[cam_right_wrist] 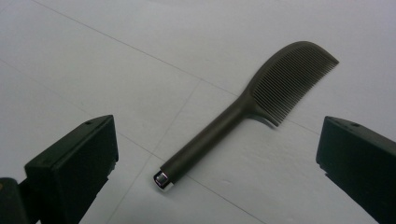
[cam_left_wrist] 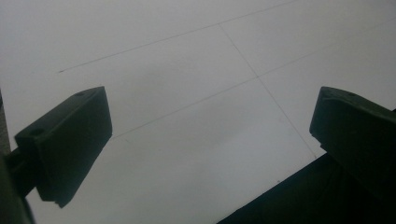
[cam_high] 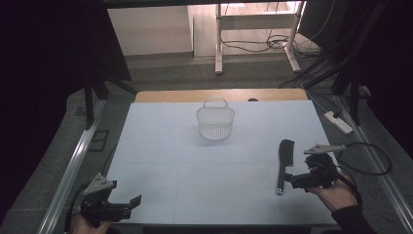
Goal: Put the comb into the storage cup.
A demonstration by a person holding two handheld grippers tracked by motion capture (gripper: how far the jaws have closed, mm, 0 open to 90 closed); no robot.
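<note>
Near the front-left of the white worktop, the left claw gapes wide and empty, well in front of the white basket, while right of the basket and nearer the person a dark comb lies flat, the wide-spread right claw just beside its handle end.

Comb: black, flat on the white table, handle end just beside the right gripper.
Basket: white mesh, upright, well beyond both tongs.
Power strip: floor, beyond the right gripper.
</note>
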